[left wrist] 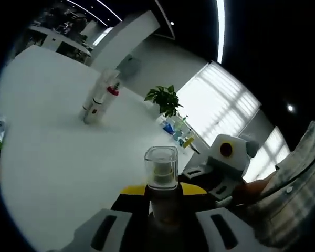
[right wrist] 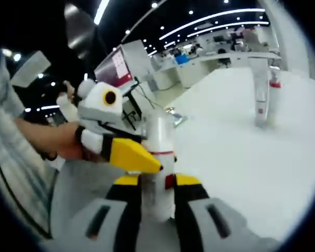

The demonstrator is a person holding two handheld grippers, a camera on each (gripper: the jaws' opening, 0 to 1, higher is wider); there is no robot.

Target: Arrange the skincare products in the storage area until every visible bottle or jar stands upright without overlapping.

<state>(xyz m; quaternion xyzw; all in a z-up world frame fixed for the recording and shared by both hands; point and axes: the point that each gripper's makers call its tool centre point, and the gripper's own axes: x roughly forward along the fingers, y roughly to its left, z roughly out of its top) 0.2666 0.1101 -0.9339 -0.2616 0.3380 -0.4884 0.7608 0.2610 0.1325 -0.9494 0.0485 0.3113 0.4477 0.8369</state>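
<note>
The left gripper [left wrist: 160,231] has pale grey jaws, each with a dark slot, and yellow tips over black pads. The right gripper [right wrist: 157,207] is built alike: grey jaws, dark slots, yellow and black toward the tips. In the right gripper view the left one shows a white body, a yellow wedge-shaped jaw and a round dark-and-yellow spot. The person's sleeve [left wrist: 296,184] is pale plaid cloth with small buttons
</note>
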